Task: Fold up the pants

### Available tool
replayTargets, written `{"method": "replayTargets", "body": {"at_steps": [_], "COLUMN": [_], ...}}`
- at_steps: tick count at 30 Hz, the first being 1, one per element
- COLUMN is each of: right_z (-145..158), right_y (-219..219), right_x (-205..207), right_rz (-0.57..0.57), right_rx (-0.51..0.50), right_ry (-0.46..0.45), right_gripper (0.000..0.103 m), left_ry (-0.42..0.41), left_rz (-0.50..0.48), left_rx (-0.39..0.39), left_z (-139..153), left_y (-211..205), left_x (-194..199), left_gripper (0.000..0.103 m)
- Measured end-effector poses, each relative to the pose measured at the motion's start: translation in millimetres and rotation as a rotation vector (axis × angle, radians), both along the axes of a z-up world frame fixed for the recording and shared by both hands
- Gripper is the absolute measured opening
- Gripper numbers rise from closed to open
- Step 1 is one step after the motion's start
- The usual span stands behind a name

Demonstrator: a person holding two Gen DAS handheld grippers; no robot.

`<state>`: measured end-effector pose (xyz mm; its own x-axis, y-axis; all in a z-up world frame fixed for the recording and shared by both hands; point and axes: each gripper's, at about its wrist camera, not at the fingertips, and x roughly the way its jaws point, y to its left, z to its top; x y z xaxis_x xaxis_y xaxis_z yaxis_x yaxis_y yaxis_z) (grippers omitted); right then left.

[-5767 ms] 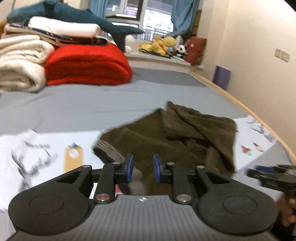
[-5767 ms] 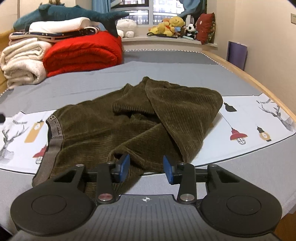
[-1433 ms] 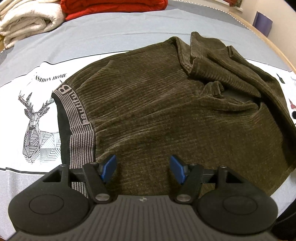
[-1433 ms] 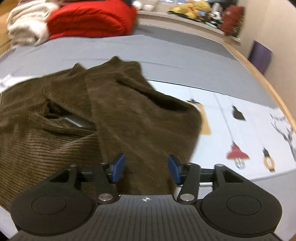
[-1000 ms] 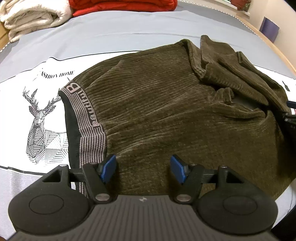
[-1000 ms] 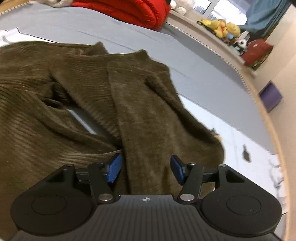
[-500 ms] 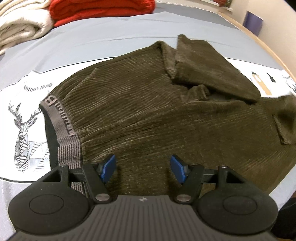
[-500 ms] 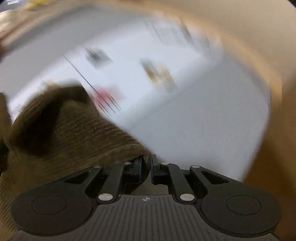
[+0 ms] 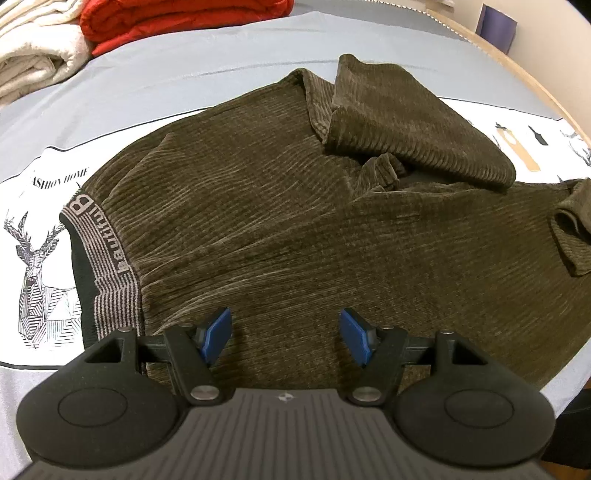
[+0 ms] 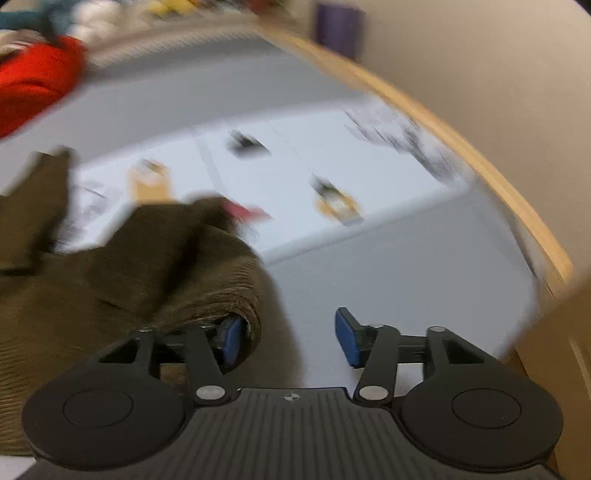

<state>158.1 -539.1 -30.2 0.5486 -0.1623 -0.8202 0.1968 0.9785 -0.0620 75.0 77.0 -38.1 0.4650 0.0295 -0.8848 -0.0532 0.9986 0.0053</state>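
Note:
Dark olive corduroy pants point(image 9: 280, 206) lie spread on the bed, with the grey striped waistband point(image 9: 107, 266) at the left and a folded-over leg point(image 9: 406, 118) at the back right. My left gripper point(image 9: 284, 336) is open, low over the near edge of the pants. In the blurred right wrist view my right gripper point(image 10: 286, 338) is open; a bunched leg end of the pants point(image 10: 184, 273) lies against its left finger, not pinched.
The bed has a grey sheet point(image 9: 184, 55) and a white printed cover with a deer point(image 9: 37, 266). Red point(image 9: 177, 14) and cream point(image 9: 33, 55) blankets are stacked at the back left. A wooden bed edge point(image 10: 461, 147) and the wall run along the right.
My right gripper was shut on the pants leg half a second ago; it is open now and the leg end has dropped beside it. The left gripper stays open and has shifted little.

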Motion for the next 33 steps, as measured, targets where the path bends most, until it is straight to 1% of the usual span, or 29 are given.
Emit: {"method": "replayTargets", "body": {"at_steps": [2,4,5,6,7,9,10,11,13,15,17,18,19,21,22,23,26,27,29,30,33], "right_z": [-14.7,-21.2,-22.1,-22.1,-22.4,-23.7,-19.0,-13.0,4.8,16.3,24.5,26.1,25.1,13.4,2.5,-7.6,-44.9,-55.3,-68.1,-70.0,-69.2], "right_y": [-10.4,-11.0,-11.6,-18.6,-30.7,-49.1,-50.8,-44.9,-14.5,20.4,44.7,56.2,65.8,87.8,99.7,111.0,141.0,149.0,159.5,161.0,159.4], "right_x": [6.8,11.9,13.7,15.0,14.0,7.5,5.6,7.0,5.2,0.8,-7.7,-10.5,-11.6,-9.9,-7.4,-5.9,1.5,1.7,-0.7,-0.8,0.9], "right_rz": [-0.086,-0.109,-0.126,-0.179,-0.251,-0.344,-0.33,-0.273,-0.082,0.113,0.244,0.291,0.33,0.436,0.498,0.548,0.698,0.734,0.779,0.788,0.788], "right_rx": [0.037,0.04,0.056,0.126,0.237,0.435,0.461,0.432,0.291,0.148,0.079,0.058,0.058,0.055,0.024,-0.013,-0.11,-0.151,-0.219,-0.231,-0.228], "right_ry": [0.091,0.136,0.145,0.149,0.145,0.109,0.081,0.052,-0.018,-0.086,-0.148,-0.184,-0.203,-0.179,-0.153,-0.12,0.028,0.06,0.09,0.092,0.091], "right_gripper": [0.057,0.057,0.057,0.057,0.056,0.049,0.047,0.047,0.047,0.047,0.045,0.045,0.045,0.044,0.043,0.043,0.043,0.043,0.047,0.05,0.051], "left_ry": [0.002,0.005,0.008,0.009,0.011,0.013,0.013,0.013,0.013,0.011,0.006,0.005,0.004,0.005,0.006,0.008,0.011,0.012,0.014,0.015,0.011], "left_rz": [-0.004,-0.008,-0.01,-0.011,-0.012,-0.011,-0.01,-0.007,-0.001,0.0,-0.009,-0.013,-0.016,-0.018,-0.016,-0.013,-0.003,0.0,0.012,0.017,0.022], "left_rx": [0.001,0.003,0.004,0.004,0.005,0.001,0.001,0.0,-0.004,-0.012,-0.014,-0.013,-0.012,-0.009,-0.007,-0.006,-0.004,-0.004,-0.005,-0.007,-0.012], "left_z": [-0.9,-2.0,-2.7,-3.3,-3.8,-4.4,-4.4,-4.5,-4.1,-3.4,-2.4,-2.0,-1.9,-2.4,-2.7,-3.1,-4.0,-4.0,-4.3,-4.3,-3.7], "left_y": [-0.9,-0.7,-0.4,0.2,0.8,3.0,3.2,4.4,5.9,5.9,3.9,2.7,1.9,1.2,1.1,1.9,5.9,7.5,11.1,12.5,13.0], "left_x": [1.2,2.0,2.4,2.3,2.3,2.5,2.5,2.7,2.9,3.7,3.9,3.9,3.8,3.6,3.0,2.9,2.3,2.2,3.1,3.6,6.1], "left_gripper": [0.071,0.071,0.071,0.071,0.071,0.072,0.072,0.072,0.072,0.072,0.072,0.073,0.073,0.073,0.073,0.073,0.073,0.073,0.073,0.073,0.073]}}
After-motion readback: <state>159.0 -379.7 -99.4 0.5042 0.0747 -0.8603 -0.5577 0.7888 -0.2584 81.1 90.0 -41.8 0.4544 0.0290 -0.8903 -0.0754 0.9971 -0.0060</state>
